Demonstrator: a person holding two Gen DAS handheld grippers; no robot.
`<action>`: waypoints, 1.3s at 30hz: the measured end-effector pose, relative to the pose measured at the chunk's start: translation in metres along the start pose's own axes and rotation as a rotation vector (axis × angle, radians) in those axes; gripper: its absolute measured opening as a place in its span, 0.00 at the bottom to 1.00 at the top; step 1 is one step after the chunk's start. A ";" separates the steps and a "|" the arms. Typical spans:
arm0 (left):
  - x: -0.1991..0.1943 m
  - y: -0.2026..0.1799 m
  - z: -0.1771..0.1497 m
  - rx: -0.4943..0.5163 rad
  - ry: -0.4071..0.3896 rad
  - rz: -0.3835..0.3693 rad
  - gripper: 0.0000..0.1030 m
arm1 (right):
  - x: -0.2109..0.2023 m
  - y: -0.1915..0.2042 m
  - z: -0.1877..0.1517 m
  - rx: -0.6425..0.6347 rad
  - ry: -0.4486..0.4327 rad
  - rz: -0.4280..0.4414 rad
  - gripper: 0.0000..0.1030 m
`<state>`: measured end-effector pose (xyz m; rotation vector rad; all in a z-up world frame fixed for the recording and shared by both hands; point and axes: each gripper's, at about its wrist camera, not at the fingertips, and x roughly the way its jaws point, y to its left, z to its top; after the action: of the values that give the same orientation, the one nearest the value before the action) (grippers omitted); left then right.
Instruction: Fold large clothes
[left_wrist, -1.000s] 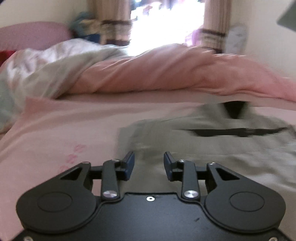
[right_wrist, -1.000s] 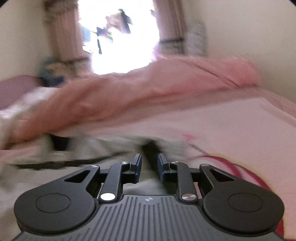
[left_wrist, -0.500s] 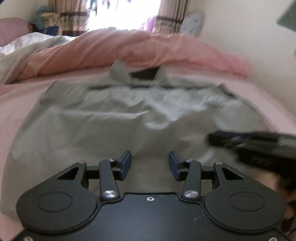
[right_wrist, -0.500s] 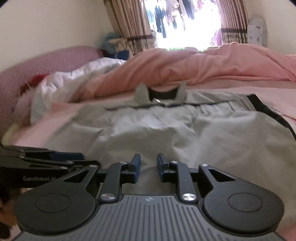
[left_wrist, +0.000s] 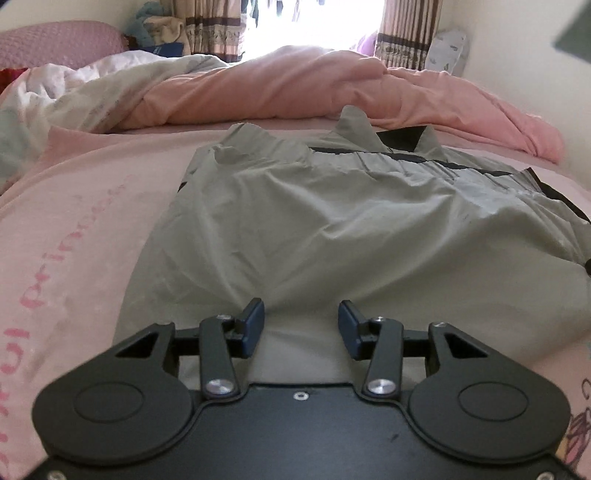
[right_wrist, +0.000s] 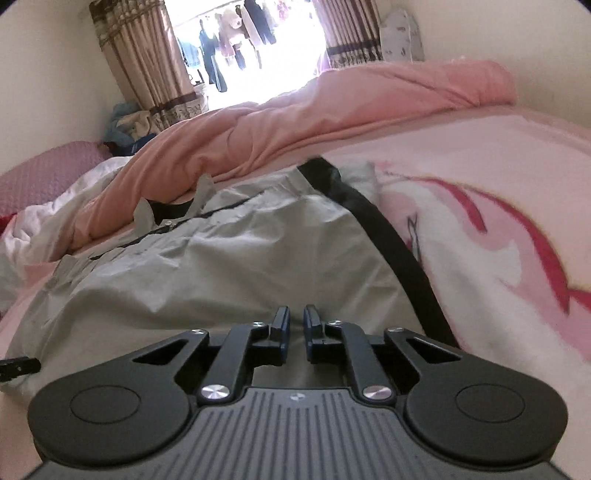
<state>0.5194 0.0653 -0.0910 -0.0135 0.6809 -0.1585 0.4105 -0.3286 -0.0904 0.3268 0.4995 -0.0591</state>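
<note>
a large pale grey garment (left_wrist: 332, 229) of thin, crinkly woven fabric with black trim lies spread flat on a bed (left_wrist: 74, 221), collar end toward the far side. its surface is rumpled into soft ridges and shallow creases. a stiff pointed collar (left_wrist: 354, 125) stands up at the far edge with a dark opening beside it; a black band (right_wrist: 388, 236) runs down the garment's right edge in the right wrist view.

the bed wears a smooth pink printed sheet (right_wrist: 498, 221), matte, with darker pink and red motifs and faded lettering. beyond the garment a puffy salmon-pink quilt (left_wrist: 314, 88) is heaped in thick rolls, and a white crumpled duvet (left_wrist: 74, 88) lies bunched to the left. striped beige curtains (right_wrist: 147, 66) frame a bright window (right_wrist: 251, 48).

left gripper (left_wrist: 297, 325), black plastic with blue-grey pads: jaws apart, a wide gap, near hem of the grey cloth showing between them, pads not pressing it.

right gripper (right_wrist: 295, 328), same build with a ribbed grey housing: jaws closing, only a narrow slit left, over the garment's near edge close to the black band; whether cloth is pinched between the pads cannot be told.
</note>
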 end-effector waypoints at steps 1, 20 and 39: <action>0.001 -0.002 0.001 0.014 0.000 0.009 0.45 | 0.001 0.003 -0.002 -0.013 -0.007 -0.012 0.10; -0.025 0.047 -0.013 -0.083 0.019 0.081 0.63 | -0.020 -0.045 -0.004 0.046 -0.005 -0.124 0.29; 0.017 -0.039 0.061 0.039 -0.014 -0.017 0.59 | 0.045 0.096 0.035 -0.156 0.023 0.086 0.31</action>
<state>0.5649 0.0215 -0.0519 0.0170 0.6633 -0.1874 0.4792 -0.2477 -0.0543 0.1966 0.5092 0.0672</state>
